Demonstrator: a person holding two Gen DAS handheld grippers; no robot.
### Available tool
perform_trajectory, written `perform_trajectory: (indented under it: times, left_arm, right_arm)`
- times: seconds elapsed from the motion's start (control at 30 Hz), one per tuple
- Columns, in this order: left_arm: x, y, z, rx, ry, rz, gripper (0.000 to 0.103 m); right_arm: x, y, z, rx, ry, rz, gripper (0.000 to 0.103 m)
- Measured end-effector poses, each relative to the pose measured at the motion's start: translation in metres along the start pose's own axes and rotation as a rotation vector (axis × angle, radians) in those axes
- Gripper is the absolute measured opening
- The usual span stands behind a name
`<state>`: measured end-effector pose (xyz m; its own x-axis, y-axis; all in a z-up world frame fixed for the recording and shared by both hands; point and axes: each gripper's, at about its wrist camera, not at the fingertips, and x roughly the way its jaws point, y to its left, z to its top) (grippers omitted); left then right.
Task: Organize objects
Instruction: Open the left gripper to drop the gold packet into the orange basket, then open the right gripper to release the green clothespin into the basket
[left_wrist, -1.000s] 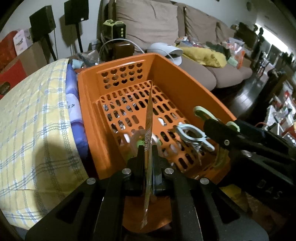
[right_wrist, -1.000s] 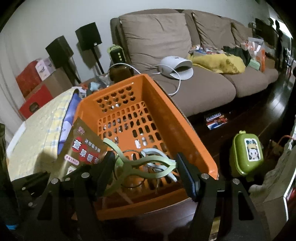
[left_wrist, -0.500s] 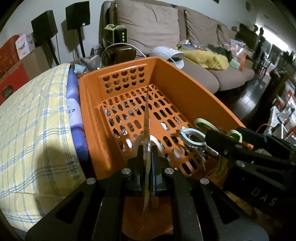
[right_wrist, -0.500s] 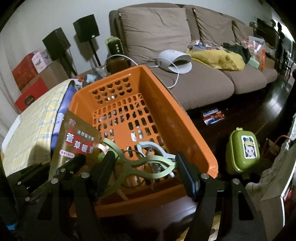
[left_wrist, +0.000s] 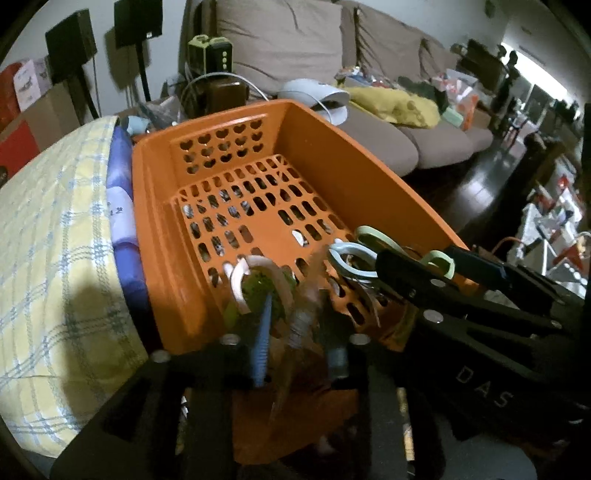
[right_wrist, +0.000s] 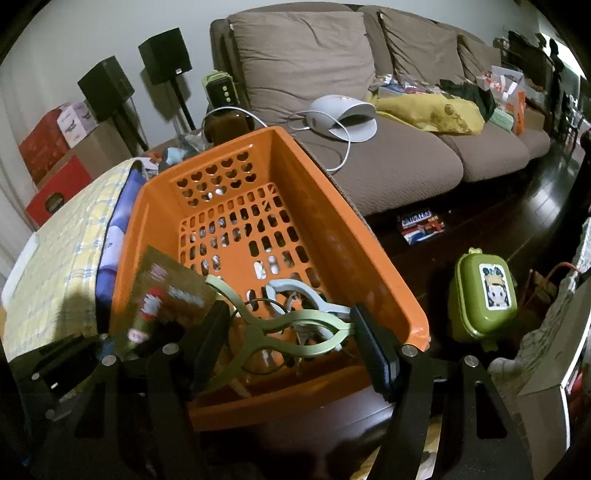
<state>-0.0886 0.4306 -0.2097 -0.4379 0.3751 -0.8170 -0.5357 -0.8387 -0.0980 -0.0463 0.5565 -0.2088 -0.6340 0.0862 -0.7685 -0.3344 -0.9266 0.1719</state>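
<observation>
- Opening its jaws, the left gripper (left_wrist: 299, 343) lets a flat brown packet (right_wrist: 162, 291) sit loose and blurred between the pads, tilted over the near corner of the orange basket (right_wrist: 332, 221).
- Right gripper (right_wrist: 291, 336) pinches a green clip (right_wrist: 291, 328) across its handles, inside the basket.
- Pale blue clip (right_wrist: 303, 295) lies just behind it.

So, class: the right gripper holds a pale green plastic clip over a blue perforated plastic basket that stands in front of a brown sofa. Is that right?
One detail is wrong: the basket is orange, not blue. The right wrist view shows the right gripper with its jaws closed on the pale green plastic clip over the orange perforated plastic basket, with the brown sofa behind.
</observation>
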Motion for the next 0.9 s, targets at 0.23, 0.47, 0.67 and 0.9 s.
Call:
perform_trajectory:
  times: [0.23,0.47,0.67,0.9]
  left_arm:
    - [-0.008,-0.001,0.000,0.011,0.008,0.019,0.043]
    - [-0.030,0.014,0.001,-0.011,-0.025,0.023,0.050]
    - [-0.047,0.033,-0.002,-0.042,-0.035,-0.009,0.051]
    - [-0.058,0.053,-0.001,-0.084,-0.051,0.020,0.051]
  right_arm:
    - [-0.002,-0.002,0.000,0.013,0.001,0.020,0.069]
    - [-0.006,-0.009,0.003,0.057,-0.018,0.050,0.069]
    - [-0.002,-0.007,0.003,0.051,0.005,0.040,0.069]
    - [-0.001,-0.004,0.001,0.035,0.009,0.036,0.069]
